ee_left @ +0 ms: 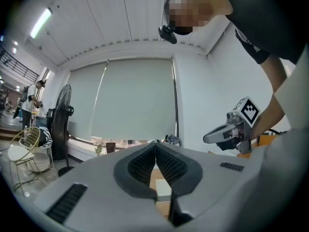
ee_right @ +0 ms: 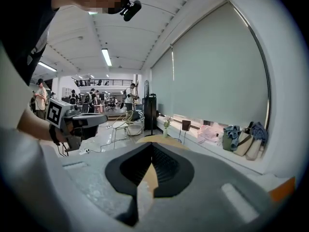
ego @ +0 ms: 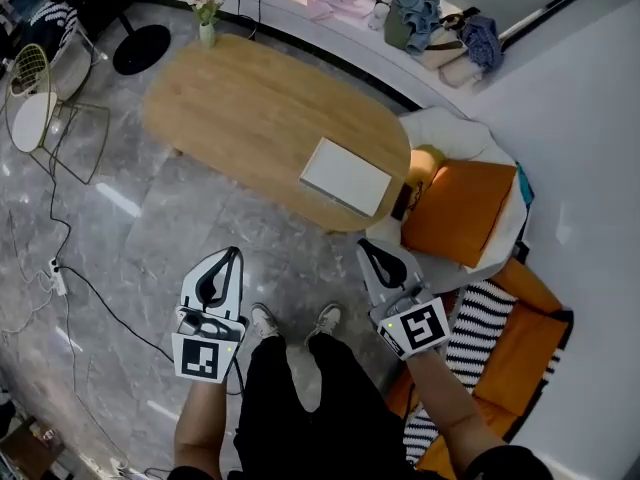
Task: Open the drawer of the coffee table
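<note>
The oval wooden coffee table (ego: 250, 118) stands on the grey floor ahead of me, with a flat white box (ego: 345, 176) on its right end. No drawer front shows in any view. My left gripper (ego: 233, 255) is held over the floor short of the table's near edge, its jaws together and empty. My right gripper (ego: 364, 245) hovers near the table's right end, also shut with nothing held. In the left gripper view the pads (ee_left: 155, 146) meet, with a strip of table behind them. The right gripper view shows the same closed jaws (ee_right: 152, 146).
A small vase of flowers (ego: 207, 18) stands on the table's far end. A fan base (ego: 141, 49) and a wire chair (ego: 40, 108) are at the left, with a cable (ego: 100, 298) across the floor. An orange cushion (ego: 465, 208) and a striped cushion (ego: 480, 318) lie at the right.
</note>
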`<state>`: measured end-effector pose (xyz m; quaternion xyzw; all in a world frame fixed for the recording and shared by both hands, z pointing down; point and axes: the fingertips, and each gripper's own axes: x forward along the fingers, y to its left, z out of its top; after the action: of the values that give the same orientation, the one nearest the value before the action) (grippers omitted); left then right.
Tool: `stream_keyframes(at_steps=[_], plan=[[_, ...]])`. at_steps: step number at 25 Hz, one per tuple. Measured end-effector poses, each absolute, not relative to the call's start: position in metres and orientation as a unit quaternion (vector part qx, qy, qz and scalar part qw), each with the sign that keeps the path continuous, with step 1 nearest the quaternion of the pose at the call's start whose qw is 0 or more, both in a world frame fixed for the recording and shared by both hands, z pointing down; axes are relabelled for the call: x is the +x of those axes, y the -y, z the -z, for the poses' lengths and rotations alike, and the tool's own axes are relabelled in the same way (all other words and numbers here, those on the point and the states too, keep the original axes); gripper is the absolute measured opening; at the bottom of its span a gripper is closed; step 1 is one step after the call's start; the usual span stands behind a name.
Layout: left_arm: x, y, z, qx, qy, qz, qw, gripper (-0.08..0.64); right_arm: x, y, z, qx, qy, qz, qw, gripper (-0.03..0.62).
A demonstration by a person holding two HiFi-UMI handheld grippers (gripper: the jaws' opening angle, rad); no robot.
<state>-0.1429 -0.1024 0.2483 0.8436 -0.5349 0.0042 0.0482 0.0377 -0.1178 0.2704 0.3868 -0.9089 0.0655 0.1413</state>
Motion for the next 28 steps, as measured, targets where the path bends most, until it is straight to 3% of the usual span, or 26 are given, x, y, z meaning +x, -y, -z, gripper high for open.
stream_keyframes(at_steps=[14, 16, 19, 21, 23, 26, 28], plan=[[-0.114, 0.128, -0.509, 0.872, 0.485, -0.063, 0.007, 0.008, -0.014, 0.120, -0.542, 0.284, 0.957, -0.053, 0.043, 0.005], [-0.116, 0.132, -0.540, 0.876, 0.477, -0.072, -0.001, 0.008, -0.018, 0.121, -0.590, 0.259, 0.962, -0.044, 0.068, 0.005], [-0.117, 0.137, -0.592, 0.883, 0.460, -0.091, -0.017, 0.008, -0.016, 0.114, -0.681, 0.192, 0.962, -0.005, 0.196, 0.005], [-0.115, 0.144, -0.623, 0.886, 0.452, -0.094, -0.038, 0.008, -0.014, 0.120, -0.724, 0.180, 0.957, 0.019, 0.227, 0.005], [-0.112, 0.152, -0.652, 0.887, 0.453, -0.082, -0.047, 0.008, -0.014, 0.134, -0.746, 0.200, 0.960, 0.026, 0.196, 0.005], [-0.111, 0.157, -0.693, 0.888, 0.450, -0.073, -0.053, 0.008, -0.026, 0.153, -0.748, 0.250, 0.967, 0.000, 0.059, 0.005], [-0.113, 0.160, -0.714, 0.889, 0.447, -0.068, -0.068, 0.008, -0.033, 0.163, -0.759, 0.258, 0.966, 0.011, 0.029, 0.005]])
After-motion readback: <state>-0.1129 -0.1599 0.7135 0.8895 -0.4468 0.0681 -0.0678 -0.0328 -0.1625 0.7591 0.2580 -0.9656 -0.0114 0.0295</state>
